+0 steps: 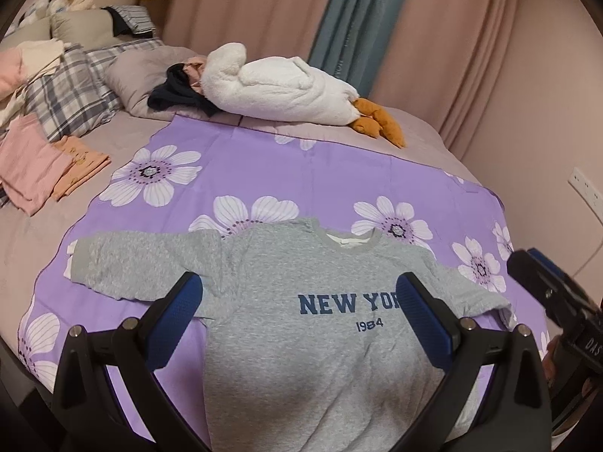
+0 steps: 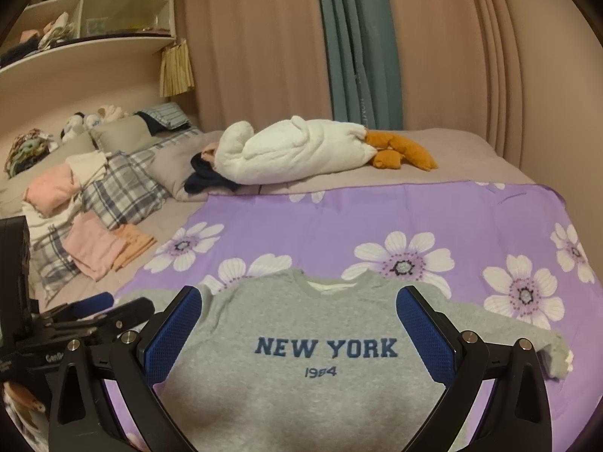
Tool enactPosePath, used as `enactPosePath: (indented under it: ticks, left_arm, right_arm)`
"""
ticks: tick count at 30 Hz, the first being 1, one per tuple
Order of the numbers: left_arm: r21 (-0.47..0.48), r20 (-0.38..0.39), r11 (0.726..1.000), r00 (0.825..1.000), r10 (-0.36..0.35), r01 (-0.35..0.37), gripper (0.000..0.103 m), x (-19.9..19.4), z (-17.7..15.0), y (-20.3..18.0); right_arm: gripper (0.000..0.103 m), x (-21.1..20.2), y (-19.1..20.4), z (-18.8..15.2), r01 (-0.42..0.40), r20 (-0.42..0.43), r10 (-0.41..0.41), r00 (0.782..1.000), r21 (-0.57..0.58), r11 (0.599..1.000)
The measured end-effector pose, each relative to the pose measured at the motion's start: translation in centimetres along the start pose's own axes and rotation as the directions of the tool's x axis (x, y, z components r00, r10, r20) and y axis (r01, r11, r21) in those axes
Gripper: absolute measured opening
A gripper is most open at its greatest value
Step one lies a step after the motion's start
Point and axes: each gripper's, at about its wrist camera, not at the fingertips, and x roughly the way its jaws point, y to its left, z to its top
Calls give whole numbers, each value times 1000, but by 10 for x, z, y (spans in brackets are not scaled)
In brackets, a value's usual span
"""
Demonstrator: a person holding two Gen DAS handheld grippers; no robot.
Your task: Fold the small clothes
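A small grey sweatshirt (image 1: 301, 339) printed "NEW YORK 1984" lies flat, front up, on a purple flowered cloth (image 1: 264, 165) spread on the bed. Its sleeves stretch out to either side. It also shows in the right wrist view (image 2: 320, 376) on the same cloth (image 2: 377, 218). My left gripper (image 1: 297, 286) is open and empty, held above the shirt's chest. My right gripper (image 2: 299, 297) is open and empty, held above the shirt near the collar. The right gripper shows at the right edge of the left wrist view (image 1: 557, 293); the left gripper shows at the left of the right wrist view (image 2: 94, 316).
A white plush goose (image 1: 279, 86) with orange feet lies at the cloth's far edge beside dark clothes (image 1: 177, 90). Folded pink and orange clothes (image 1: 41, 165) sit at the left by plaid pillows (image 1: 71, 90). Curtains (image 2: 354, 37) hang behind the bed, and shelves (image 2: 86, 11) stand at upper left.
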Motion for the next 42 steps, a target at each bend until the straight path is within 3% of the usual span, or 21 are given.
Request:
enactPosePath:
  ticks: [16,27,42]
  left_arm:
    - [-8,8,1000,1000,30,-30,103,-4,0,2]
    - [36,2,995,996,89,-89,103,8,-9,-13]
    - [23,-42,997,996,75,-74,103,8,-24,-26]
  right_arm:
    - [102,11,14,9,-38,-17,38,999,-43,998]
    - [102,10,-12,3,-41,-21,42,999,21,999]
    - [102,-5,-46,3,-48,6,47,999,116,992]
